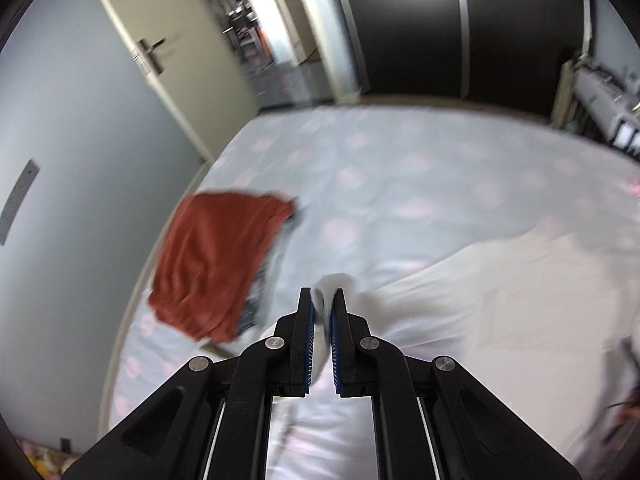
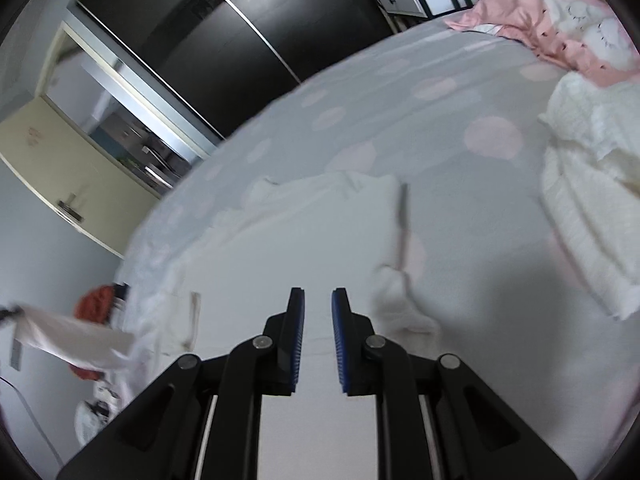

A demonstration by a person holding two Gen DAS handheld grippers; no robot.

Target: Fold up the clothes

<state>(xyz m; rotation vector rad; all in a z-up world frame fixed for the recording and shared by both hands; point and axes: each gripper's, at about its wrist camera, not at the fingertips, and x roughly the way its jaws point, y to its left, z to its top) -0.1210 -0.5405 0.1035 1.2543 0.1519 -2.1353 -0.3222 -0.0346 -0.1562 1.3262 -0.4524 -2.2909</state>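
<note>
- Bed (image 2: 460, 240) fills both views, its pale sheet dotted with faint pink circles, and everything sits on top of it.
- White garment (image 2: 304, 232) sprawls across the middle of the bed, mostly flat, with one end pulled up off the sheet toward the left side.
- White knitted blanket (image 2: 584, 216) lies bunched at the right edge of the right wrist view, well apart from the garment.
- Pink bedding (image 2: 560, 20) is heaped at the far corner, beyond the blanket.
- Rust-red cloth (image 1: 216, 264) lies crumpled near the bed's left edge, covering some darker patterned fabric, close beside the lifted end of the garment.
- Left gripper (image 1: 322, 304) is clamped tight on a fold of the white garment, fabric poking out above the blue pads.
- Right gripper (image 2: 318, 300) hovers over the garment's flat middle, jaws narrowly parted with nothing between them.
</note>
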